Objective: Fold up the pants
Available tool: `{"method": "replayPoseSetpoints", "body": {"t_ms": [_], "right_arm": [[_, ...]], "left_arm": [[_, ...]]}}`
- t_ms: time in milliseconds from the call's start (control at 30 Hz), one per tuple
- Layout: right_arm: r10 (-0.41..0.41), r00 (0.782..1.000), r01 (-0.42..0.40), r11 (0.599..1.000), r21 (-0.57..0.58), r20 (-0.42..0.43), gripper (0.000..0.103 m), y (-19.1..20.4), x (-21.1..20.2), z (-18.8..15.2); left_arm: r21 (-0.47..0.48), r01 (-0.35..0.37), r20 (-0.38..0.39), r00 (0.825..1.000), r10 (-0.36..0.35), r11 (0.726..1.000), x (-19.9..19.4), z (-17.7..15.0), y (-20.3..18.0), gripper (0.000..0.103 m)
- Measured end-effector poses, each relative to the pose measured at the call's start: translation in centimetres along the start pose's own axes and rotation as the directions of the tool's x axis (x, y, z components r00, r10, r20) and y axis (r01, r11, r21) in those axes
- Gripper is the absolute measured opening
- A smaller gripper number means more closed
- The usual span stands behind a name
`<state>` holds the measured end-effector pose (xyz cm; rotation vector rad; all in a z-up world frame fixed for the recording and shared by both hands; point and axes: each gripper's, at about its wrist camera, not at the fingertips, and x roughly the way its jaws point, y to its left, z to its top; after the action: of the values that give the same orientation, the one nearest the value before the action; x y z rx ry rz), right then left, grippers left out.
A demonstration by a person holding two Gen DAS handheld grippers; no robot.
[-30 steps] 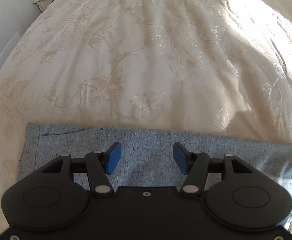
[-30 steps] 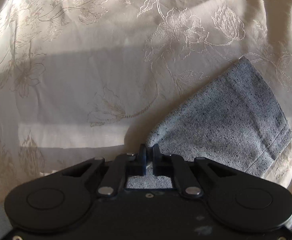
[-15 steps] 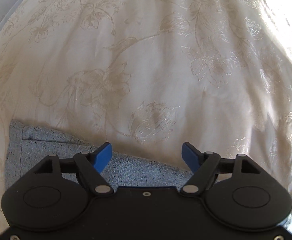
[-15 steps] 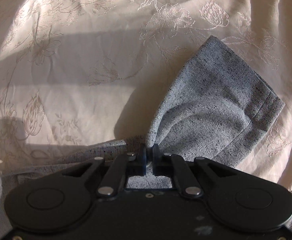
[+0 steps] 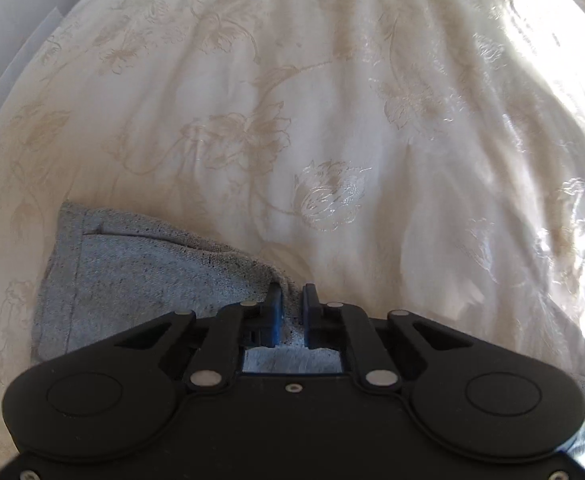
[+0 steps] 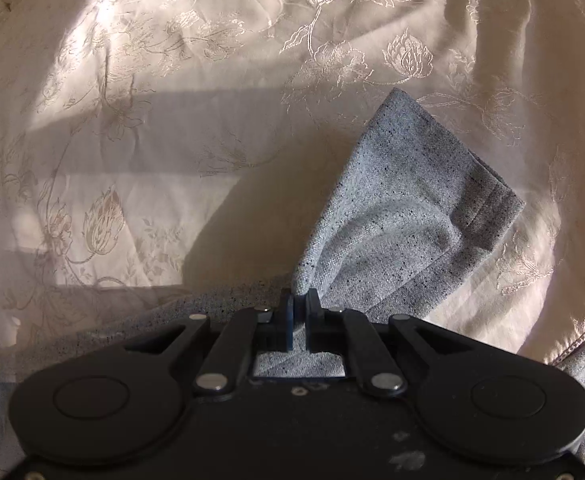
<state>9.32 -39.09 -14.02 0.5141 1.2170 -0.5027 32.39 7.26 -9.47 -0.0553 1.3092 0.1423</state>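
The left gripper (image 5: 291,300) has just been closing, and its blue fingers (image 5: 274,310) now pinch a ridge of the grey pants (image 5: 132,276) at their upper edge. The cloth spreads left from there over the bed (image 5: 332,100), its hem at the far left. The right gripper (image 6: 299,306) is clamped tight on another fold of the pants (image 6: 404,200), whose hemmed leg end rises up and to the right, lifted off the floral bedcover (image 6: 172,120).
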Motion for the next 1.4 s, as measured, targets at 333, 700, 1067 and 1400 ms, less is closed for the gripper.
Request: {"method": "replayPoseSetpoints", "body": {"t_ms": [333,700,1067,1400], "right_arm": [[-0.048,0.994,0.049,0.999,-0.01,0.095,0.006,-4.6,-10.5,-10.2],[-0.144,0.989,0.146,0.988,0.047,-0.041,0.006,-8.3,-5.2,-20.8],[-0.189,0.972,0.207,0.97,-0.13,0.137,0.041,-6.4,-8.4,-22.2],[-0.237,0.938,0.319,0.875,-0.365,0.253,0.049,-0.4,-2.9,-17.5]], "left_arm": [[0.086,0.07,0.147,0.986,-0.082,0.994,-12.8,-13.8,4.9,0.013],[0.041,0.019,-0.09,0.996,-0.016,0.999,-4.6,-23.0,7.6,0.001],[0.028,-0.008,-0.113,0.994,0.011,1.0,-3.2,-24.1,6.9,0.0],[0.022,-0.081,-0.121,0.989,0.083,0.996,-3.0,-23.9,4.7,0.0]]}}
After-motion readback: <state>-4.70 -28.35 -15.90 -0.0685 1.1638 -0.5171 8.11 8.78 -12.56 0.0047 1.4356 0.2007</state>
